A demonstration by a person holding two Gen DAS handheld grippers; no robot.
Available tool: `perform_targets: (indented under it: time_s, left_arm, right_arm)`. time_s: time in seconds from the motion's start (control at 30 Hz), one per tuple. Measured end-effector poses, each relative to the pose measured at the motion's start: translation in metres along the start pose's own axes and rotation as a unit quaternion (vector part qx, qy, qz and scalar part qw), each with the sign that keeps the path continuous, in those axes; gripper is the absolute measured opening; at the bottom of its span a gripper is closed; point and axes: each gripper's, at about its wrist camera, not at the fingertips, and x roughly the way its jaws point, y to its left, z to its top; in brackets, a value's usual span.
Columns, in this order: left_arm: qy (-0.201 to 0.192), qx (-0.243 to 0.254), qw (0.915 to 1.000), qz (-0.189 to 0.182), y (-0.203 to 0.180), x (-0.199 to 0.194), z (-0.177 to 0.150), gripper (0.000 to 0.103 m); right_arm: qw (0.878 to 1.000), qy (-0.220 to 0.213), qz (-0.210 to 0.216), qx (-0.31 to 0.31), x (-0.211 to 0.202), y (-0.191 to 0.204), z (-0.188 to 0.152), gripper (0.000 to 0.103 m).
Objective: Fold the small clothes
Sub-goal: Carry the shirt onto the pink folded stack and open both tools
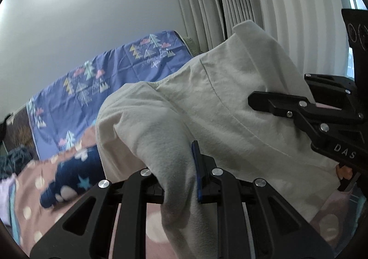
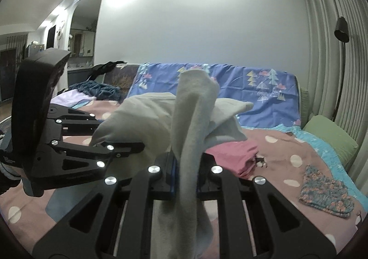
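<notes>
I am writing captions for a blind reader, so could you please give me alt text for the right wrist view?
The right gripper is shut on a pale grey garment held up above a pink polka-dot bedspread, with the left gripper gripping the same cloth from the left. Behind are a folded pink garment, a floral cloth, a green pillow and a blue tree-print sheet.

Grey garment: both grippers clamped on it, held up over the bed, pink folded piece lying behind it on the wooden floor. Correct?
Not quite. The pink folded piece lies on the dotted bedspread, not a wooden floor; the right wrist view shows it. The left gripper and right gripper do clamp the grey garment, held up.
</notes>
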Motion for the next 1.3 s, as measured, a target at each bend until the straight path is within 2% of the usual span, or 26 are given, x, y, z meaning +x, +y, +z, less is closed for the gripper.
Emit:
perform_targets:
  time_s: [0.2, 0.4, 0.63, 0.8, 0.87, 0.9, 0.93, 0.97, 1.0, 1.03, 1.1, 1.13, 1.17, 1.23, 1.3]
  left_arm:
    - [-0.01, 0.018, 0.9998, 0.007, 0.008, 0.046, 0.043, 0.018]
    - [-0.002, 0.036, 0.998, 0.052, 0.017, 0.114, 0.082, 0.018]
    - [0.019, 0.102, 0.9892, 0.104, 0.024, 0.191, 0.123, 0.018]
    - [0.027, 0.124, 0.983, 0.133, 0.034, 0.242, 0.134, 0.018]
    - [0.033, 0.128, 0.98, 0.149, 0.039, 0.268, 0.132, 0.021]
    - [0.039, 0.129, 0.9782, 0.158, 0.041, 0.28, 0.129, 0.024]
    - [0.054, 0.13, 0.9742, 0.176, 0.045, 0.298, 0.124, 0.034]
    - [0.077, 0.131, 0.9678, 0.201, 0.048, 0.315, 0.114, 0.045]
    - [0.096, 0.128, 0.9638, 0.214, 0.05, 0.325, 0.105, 0.048]
    - [0.12, 0.123, 0.9611, 0.216, 0.053, 0.337, 0.088, 0.05]
    - [0.147, 0.124, 0.9579, 0.213, 0.055, 0.349, 0.06, 0.052]
    - [0.169, 0.123, 0.9588, 0.192, 0.054, 0.353, 0.041, 0.055]
    - [0.184, 0.127, 0.9573, 0.183, 0.054, 0.357, 0.027, 0.056]
    - [0.165, 0.125, 0.9612, 0.182, 0.049, 0.353, 0.009, 0.059]
    - [0.151, 0.106, 0.9645, 0.189, 0.052, 0.347, 0.008, 0.06]
  right_arm:
    - [0.999, -0.011, -0.038, 0.015, 0.035, -0.042, 0.015, 0.012]
    - [0.995, 0.009, -0.059, 0.077, 0.1, -0.111, 0.039, 0.012]
    - [0.99, 0.027, -0.098, 0.098, 0.166, -0.152, 0.056, 0.012]
    - [0.986, 0.039, -0.118, 0.113, 0.219, -0.182, 0.056, 0.012]
    - [0.984, 0.044, -0.113, 0.132, 0.243, -0.195, 0.052, 0.012]
    - [0.982, 0.05, -0.105, 0.147, 0.261, -0.204, 0.047, 0.016]
    - [0.981, 0.057, -0.103, 0.155, 0.272, -0.207, 0.042, 0.023]
    - [0.976, 0.085, -0.108, 0.167, 0.293, -0.216, 0.029, 0.045]
    - [0.97, 0.113, -0.125, 0.175, 0.305, -0.221, 0.018, 0.054]
    - [0.958, 0.156, -0.152, 0.186, 0.321, -0.229, -0.005, 0.053]
    - [0.946, 0.206, -0.156, 0.197, 0.333, -0.234, -0.036, 0.053]
    - [0.933, 0.252, -0.155, 0.203, 0.341, -0.237, -0.062, 0.053]
    - [0.926, 0.276, -0.151, 0.206, 0.344, -0.238, -0.079, 0.053]
    - [0.923, 0.272, -0.135, 0.237, 0.333, -0.238, -0.106, 0.053]
    - [0.911, 0.274, -0.149, 0.27, 0.32, -0.24, -0.113, 0.053]
